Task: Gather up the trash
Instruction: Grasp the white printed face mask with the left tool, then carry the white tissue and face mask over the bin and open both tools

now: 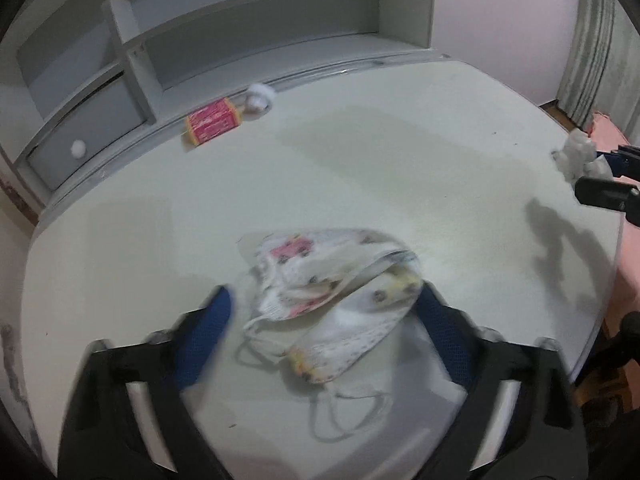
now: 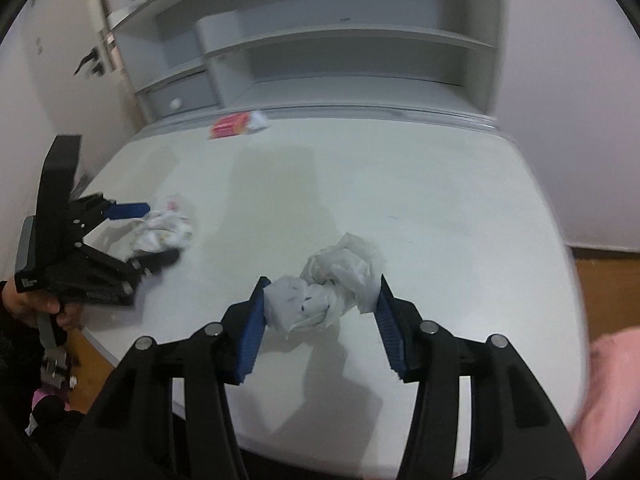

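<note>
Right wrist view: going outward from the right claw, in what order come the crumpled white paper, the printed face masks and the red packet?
1. Crumpled white paper, between the right claw's blue pads.
2. Printed face masks, off to the left, at the left claw.
3. Red packet, far back by the shelf unit.

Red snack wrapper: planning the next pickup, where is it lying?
The red snack wrapper lies at the desk's far edge, below the shelf unit, beside a white crumpled tissue.

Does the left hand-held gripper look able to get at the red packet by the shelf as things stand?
Probably not yet: the left hand-held gripper straddles the printed masks, though bare desk lies before the red packet.
</note>
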The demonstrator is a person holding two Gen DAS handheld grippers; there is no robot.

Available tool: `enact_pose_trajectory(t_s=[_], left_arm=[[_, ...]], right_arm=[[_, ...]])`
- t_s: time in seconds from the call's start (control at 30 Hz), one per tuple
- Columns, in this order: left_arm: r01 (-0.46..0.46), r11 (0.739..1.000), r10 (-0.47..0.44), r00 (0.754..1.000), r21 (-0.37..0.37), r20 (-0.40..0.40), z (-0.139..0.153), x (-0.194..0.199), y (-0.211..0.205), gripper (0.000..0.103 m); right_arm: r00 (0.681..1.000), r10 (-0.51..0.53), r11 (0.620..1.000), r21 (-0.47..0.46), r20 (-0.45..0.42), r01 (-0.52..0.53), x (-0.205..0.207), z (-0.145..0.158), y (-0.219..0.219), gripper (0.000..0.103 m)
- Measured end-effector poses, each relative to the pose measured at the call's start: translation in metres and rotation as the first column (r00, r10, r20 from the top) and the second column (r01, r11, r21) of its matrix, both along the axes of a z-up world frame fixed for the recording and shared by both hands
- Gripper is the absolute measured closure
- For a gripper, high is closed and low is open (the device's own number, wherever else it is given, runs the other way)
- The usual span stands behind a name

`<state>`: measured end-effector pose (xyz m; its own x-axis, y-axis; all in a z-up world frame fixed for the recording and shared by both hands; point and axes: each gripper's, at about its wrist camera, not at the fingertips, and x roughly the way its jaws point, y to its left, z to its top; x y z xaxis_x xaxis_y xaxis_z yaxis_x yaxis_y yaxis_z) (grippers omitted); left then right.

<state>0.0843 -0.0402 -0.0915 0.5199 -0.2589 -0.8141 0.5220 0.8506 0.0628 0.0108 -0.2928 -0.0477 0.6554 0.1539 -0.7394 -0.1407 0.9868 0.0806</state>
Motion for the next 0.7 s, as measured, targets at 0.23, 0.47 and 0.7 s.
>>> enact_pose_trajectory(t_s=[0.23, 0.47, 0.7], left_arm=[[0.018, 0.999, -0.018, 1.0, -0.042, -0.001, 0.017, -0.008, -0.06, 0.087], [0.308, 0.936, -0.302, 0.951, -0.169, 0.06, 0.032, -0.066, -0.225, 0.087], [0.625, 0.748, -0.628, 0.776, -0.224, 0.066, 0.003, -0.167, -0.373, 0.087]], right_arm=[[0.96, -0.273, 0.962, 0.042, 0.068, 0.27, -0.075, 0.007, -0.119, 0.053], [0.798, -0.6, 0.8, 0.054, 0.055, 0.597, -0.19, -0.025, -0.248, 0.053], [0.633, -0.769, 0.63, 0.066, -0.091, 0.774, -0.282, -0.106, -0.325, 0.053]])
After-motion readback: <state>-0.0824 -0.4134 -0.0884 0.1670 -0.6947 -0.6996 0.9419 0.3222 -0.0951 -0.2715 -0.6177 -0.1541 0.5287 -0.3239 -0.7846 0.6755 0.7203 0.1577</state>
